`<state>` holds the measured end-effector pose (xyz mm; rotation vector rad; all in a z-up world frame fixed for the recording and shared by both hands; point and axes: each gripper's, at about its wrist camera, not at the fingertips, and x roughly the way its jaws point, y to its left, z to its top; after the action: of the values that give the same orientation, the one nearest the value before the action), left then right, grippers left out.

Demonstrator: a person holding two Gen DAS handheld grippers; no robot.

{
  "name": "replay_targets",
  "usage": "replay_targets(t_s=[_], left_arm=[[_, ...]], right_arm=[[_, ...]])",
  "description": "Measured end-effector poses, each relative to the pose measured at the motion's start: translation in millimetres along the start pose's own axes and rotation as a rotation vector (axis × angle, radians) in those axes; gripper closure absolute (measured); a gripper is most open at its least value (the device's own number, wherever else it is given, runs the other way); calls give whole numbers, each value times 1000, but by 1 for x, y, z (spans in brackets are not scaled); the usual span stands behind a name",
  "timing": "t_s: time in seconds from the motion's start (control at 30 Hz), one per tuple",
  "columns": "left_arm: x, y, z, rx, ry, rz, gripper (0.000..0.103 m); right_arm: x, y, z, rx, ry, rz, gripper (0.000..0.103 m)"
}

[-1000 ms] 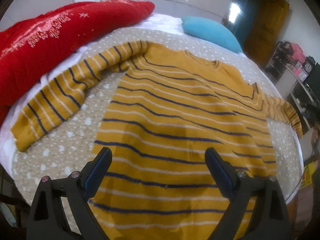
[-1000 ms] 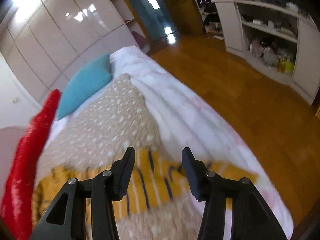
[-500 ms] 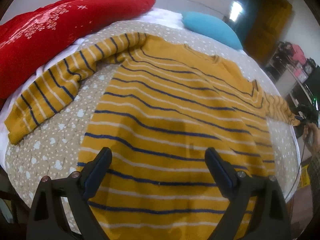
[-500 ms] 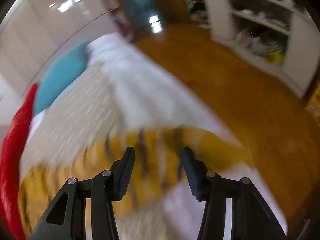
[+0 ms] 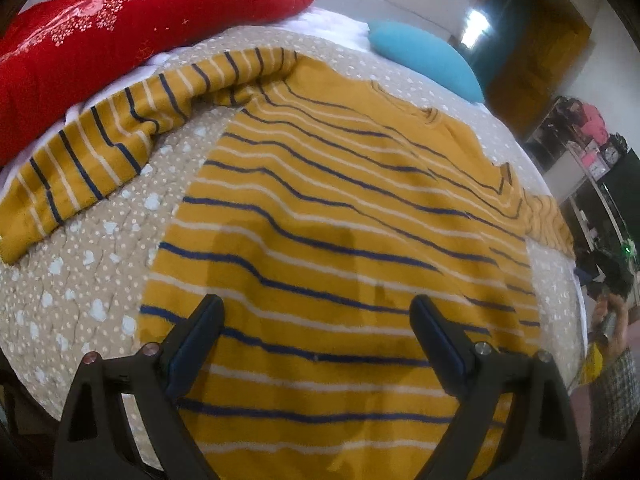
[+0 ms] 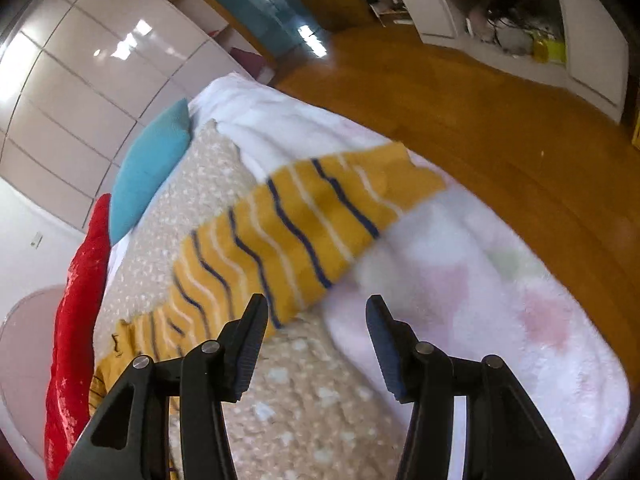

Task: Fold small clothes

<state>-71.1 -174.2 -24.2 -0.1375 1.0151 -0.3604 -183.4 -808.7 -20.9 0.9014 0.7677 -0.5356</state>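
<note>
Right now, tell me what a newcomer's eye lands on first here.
The mustard striped sweater spread flat across the dotted bedspread, sleeves out to both sides. Behind it lie a red blanket and a blue pillow; one sleeve reaches onto a white fleece.

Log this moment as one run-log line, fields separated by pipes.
stage: pre-fold | striped sweater flat on dotted blanket | left tongs open above hem | right tongs open near right sleeve | nothing gripped

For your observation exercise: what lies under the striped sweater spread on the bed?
Under the mustard striped sweater lies a beige dotted quilt; its right sleeve ends over a white fleece blanket. Whatever is directly beneath its body is covered.
</note>
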Motion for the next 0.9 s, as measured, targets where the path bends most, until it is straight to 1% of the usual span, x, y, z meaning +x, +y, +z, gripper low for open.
replay_targets(t_s=[0.1,0.2,0.23,0.27,0.3,0.37,0.4,0.5,0.53,0.6,0.63,0.7,0.73,0.77,0.8,0.87,0.9], left_arm=[[-8,1,-2,15,-13,22,10],[-14,9,-2,-7,-28,43,10],[-15,13,-2,-22,-29,46,10],[-16,18,-1,-36,-32,44,10],[-17,22,0,-46,-36,40,10],[-21,30,0,-66,-49,32,10],[-23,35,0,-76,-57,25,10],[-29,47,-2,-102,-73,2,10],[-31,51,-3,-109,-78,-2,10],[-36,59,-7,-120,-91,-7,10],[-39,63,-9,-126,-95,-7,10],[-46,75,-14,-144,-109,-2,10],[-49,80,-16,-152,-117,1,10],[-53,87,-18,-163,-127,6,10],[-57,93,-20,-171,-135,11,10],[-62,107,-25,-194,-150,23,10],[-65,116,-27,-214,-156,24,10]], right_arm=[[16,-12,12,57,-21,9,47],[33,-12,29,116,-61,44,47],[36,-11,35,124,-70,57,55],[36,-8,38,123,-76,55,94],[36,-4,41,122,-79,39,95],[25,10,44,108,-106,43,96],[17,27,44,79,-125,55,96],[0,75,37,4,-127,119,96],[-7,105,28,-38,-119,163,96],[-11,146,16,-96,-96,231,96],[-9,184,2,-150,-69,280,96],[-3,233,-19,-229,-31,336,96],[4,273,-41,-289,8,381,96],[12,297,-56,-324,35,406,96],[23,330,-77,-376,73,435,96],[44,373,-112,-440,129,458,96],[61,396,-135,-469,170,469,96]])
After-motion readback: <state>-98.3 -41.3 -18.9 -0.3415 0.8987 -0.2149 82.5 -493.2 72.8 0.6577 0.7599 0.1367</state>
